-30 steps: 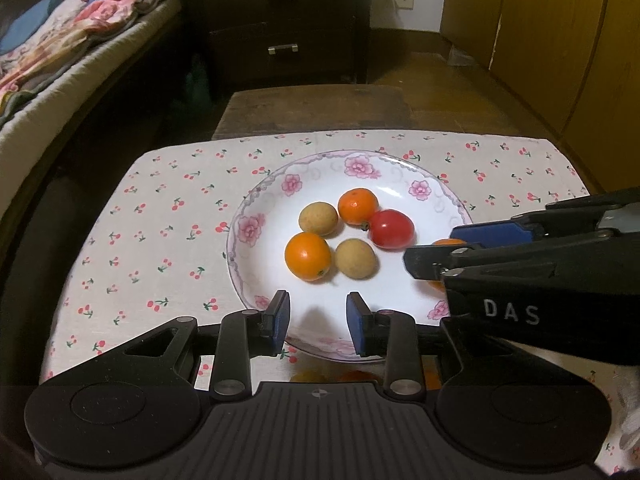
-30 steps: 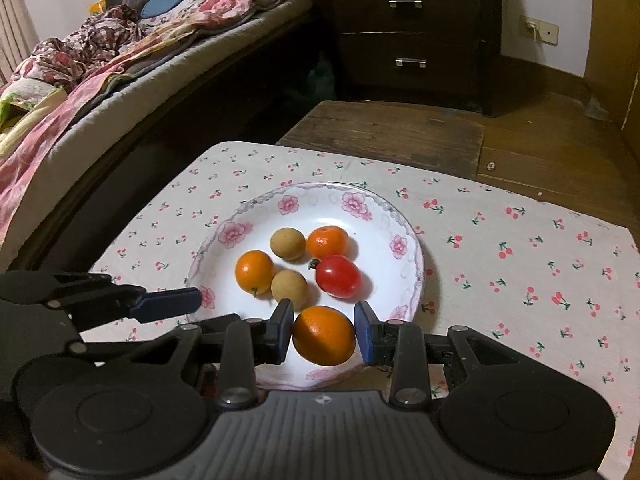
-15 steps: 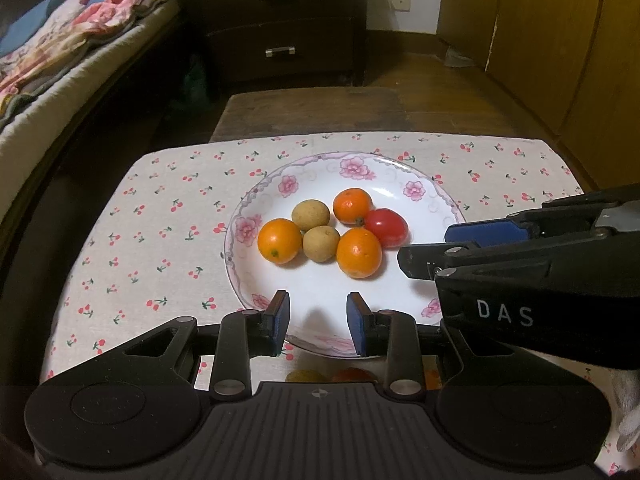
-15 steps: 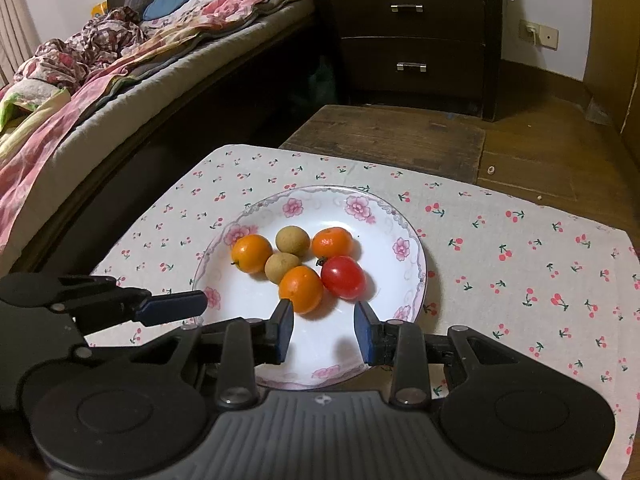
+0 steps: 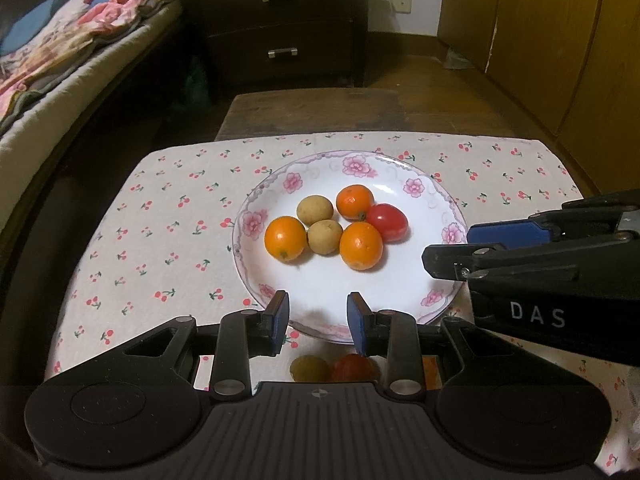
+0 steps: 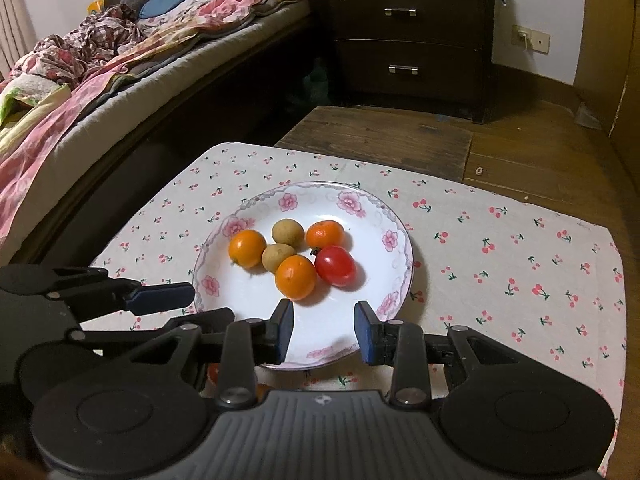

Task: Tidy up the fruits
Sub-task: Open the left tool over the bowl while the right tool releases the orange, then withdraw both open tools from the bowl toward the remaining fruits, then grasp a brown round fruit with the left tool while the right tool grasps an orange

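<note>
Six fruits on the plate: three oranges, two brown longans, one red tomato, bunched touching at its middle. Oranges: left one, back one, front one. Longans and sit between them. Plate rests on the cherry-print cloth over the worktop. More fruit lies just past the plate's near rim, partly hidden. My left claw and right claw both tilt down over the near rim, jaws apart, nothing between them.
</note>
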The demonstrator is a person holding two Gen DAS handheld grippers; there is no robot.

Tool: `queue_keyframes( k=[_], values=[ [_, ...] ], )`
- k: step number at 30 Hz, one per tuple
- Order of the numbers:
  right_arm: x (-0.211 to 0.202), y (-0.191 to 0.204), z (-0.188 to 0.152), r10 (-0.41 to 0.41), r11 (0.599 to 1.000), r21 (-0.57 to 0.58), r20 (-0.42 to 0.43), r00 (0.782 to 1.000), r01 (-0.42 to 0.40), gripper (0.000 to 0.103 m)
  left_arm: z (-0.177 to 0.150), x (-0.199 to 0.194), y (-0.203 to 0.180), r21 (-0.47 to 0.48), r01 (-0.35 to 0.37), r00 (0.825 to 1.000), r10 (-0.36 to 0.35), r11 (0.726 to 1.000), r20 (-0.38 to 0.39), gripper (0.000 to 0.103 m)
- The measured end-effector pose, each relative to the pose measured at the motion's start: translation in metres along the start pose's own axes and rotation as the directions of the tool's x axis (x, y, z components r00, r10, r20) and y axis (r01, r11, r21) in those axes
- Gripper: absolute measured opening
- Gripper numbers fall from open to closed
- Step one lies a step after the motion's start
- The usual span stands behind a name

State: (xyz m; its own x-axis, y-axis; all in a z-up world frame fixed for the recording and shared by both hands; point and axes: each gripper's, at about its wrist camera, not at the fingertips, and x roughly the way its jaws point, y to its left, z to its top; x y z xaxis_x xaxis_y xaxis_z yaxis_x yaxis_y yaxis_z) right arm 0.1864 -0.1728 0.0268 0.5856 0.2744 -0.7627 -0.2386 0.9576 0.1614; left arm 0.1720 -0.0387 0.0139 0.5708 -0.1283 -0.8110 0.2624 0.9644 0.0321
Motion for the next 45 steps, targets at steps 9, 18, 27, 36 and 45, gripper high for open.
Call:
queue_keyframes(
  k=[9,18,27,36,45],
  values=[
    [-0.009,0.006,-0.007,0.002,1.0,-0.001,0.001,1.0,-0.002,0.034,-0.007,-0.007,0.001,0.005,0.0,1.0,0.0,1.0,-0.003,0.042],
    [-0.015,0.009,-0.016,0.006,1.0,0.006,-0.008,1.0,-0.006,0.034,-0.014,-0.012,0.006,-0.005,-0.004,1.0,0.004,1.0,-0.009,0.043],
    [-0.015,0.014,-0.027,0.017,1.0,0.006,-0.034,0.999,-0.017,0.034,-0.021,-0.017,0.012,-0.026,0.002,1.0,-0.003,1.0,-0.023,0.044],
    [-0.009,0.019,-0.035,0.032,0.999,-0.003,-0.07,0.997,-0.032,0.034,-0.024,-0.017,0.014,-0.044,0.01,0.999,-0.012,0.999,-0.038,0.046],
    [-0.001,0.025,-0.039,0.054,0.998,-0.011,-0.097,0.994,-0.055,0.034,-0.025,-0.017,0.027,-0.09,0.004,0.999,-0.008,0.996,-0.046,0.047]
  ],
)
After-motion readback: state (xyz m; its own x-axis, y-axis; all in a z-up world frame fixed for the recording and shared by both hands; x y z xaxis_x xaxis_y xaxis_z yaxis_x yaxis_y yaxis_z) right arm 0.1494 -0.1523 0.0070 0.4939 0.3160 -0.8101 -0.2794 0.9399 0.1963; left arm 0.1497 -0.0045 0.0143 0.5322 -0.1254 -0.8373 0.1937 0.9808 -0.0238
